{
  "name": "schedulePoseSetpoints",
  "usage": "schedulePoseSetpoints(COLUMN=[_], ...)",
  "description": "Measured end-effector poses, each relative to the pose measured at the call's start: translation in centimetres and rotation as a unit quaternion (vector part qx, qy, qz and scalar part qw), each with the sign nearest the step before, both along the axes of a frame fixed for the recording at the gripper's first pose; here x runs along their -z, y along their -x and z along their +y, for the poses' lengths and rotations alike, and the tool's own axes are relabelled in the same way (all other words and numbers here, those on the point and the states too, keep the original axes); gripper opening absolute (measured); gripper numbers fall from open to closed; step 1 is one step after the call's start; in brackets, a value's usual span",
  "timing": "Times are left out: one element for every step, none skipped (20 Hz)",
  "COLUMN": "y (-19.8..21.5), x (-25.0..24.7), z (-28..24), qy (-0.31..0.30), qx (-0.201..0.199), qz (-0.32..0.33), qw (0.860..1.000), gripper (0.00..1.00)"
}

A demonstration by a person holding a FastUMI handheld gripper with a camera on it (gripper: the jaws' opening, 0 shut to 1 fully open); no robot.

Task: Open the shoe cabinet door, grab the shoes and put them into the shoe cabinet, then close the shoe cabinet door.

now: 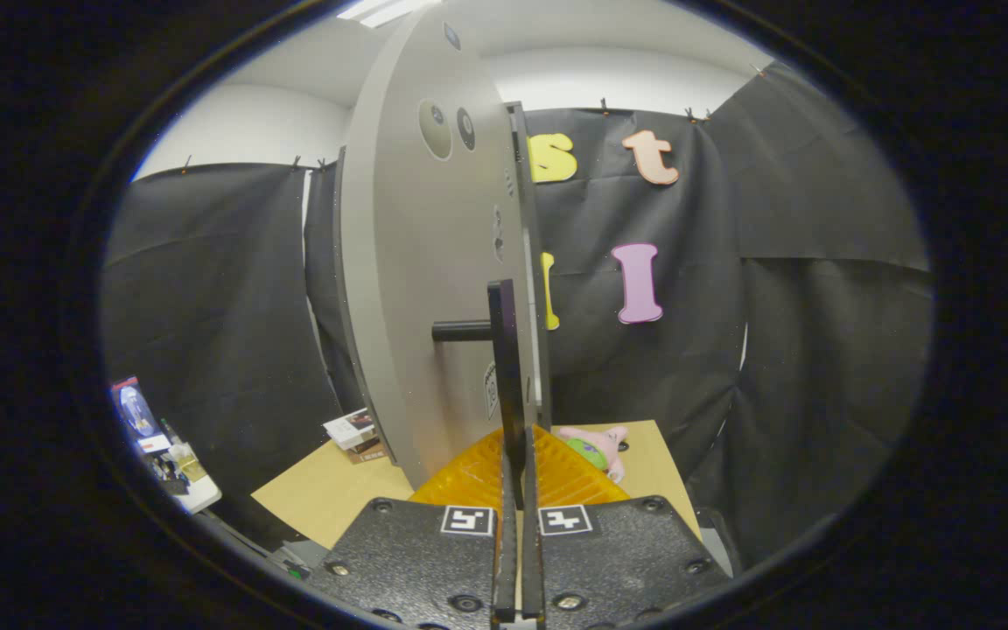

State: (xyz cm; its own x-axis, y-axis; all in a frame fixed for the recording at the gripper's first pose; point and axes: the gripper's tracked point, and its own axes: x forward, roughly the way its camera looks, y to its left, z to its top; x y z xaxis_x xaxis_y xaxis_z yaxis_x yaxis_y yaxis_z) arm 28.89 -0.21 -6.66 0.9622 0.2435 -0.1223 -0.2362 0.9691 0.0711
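A: What is seen along the fingers in the gripper view?

B: The hand-held gripper (517, 477) is seen with its two fingers drawn almost together. A thin dark upright handle (504, 367) is pinched between them, the fingers pressing on it from both sides near its lower end.

A: And what is that handle fixed to?

B: It is carried on a short dark post that stands out from the grey shoe cabinet door (430, 289). The door is seen nearly edge-on, swung out from the cabinet, its broad grey face lying to the left of the fingers. Round fittings are seen near its top.

A: Where are the shoes?

B: No shoe can be made out for certain. A ribbed orange shape (478, 477) is seen just under and behind the fingertips, but what it is cannot be told.

A: What else is shown?

B: A tan bench (329, 490) is seen below the door. A pink and green plush toy (596, 448) lies on it just right of the fingers, and a small stack of boxes (353, 435) sits on it left of the door. A cluttered white shelf (173, 468) is seen further left.
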Motion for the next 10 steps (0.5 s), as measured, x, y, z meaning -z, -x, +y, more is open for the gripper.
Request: schedulePoseSetpoints(y=[-0.2, -0.2, -0.2, -0.2, -0.1, -0.1, -0.1, -0.2, -0.3, -0.2], x=[0.0, -0.1, -0.1, -0.1, -0.1, 0.0, -0.1, 0.0, -0.1, -0.1], z=[-0.4, -0.9, -1.1, -1.0, -0.6, -0.6, -0.7, -1.1, -1.4, -1.3], qy=[-0.002, -0.005, -0.010, -0.020, -0.029, -0.032, -0.026, -0.019, -0.016, -0.015], qx=[0.006, 0.013, 0.018, 0.017, 0.013, 0.012, 0.016, 0.026, 0.038, 0.046], qz=[-0.001, -0.001, 0.000, 0.003, 0.007, 0.008, 0.007, 0.004, 0.002, 0.003], qw=[1.000, 1.000, 1.000, 1.000, 0.999, 0.999, 1.000, 0.999, 0.999, 0.999], gripper=[0.05, 0.05, 0.04, 0.04, 0.04, 0.04, 0.04, 0.04, 0.04, 0.04])
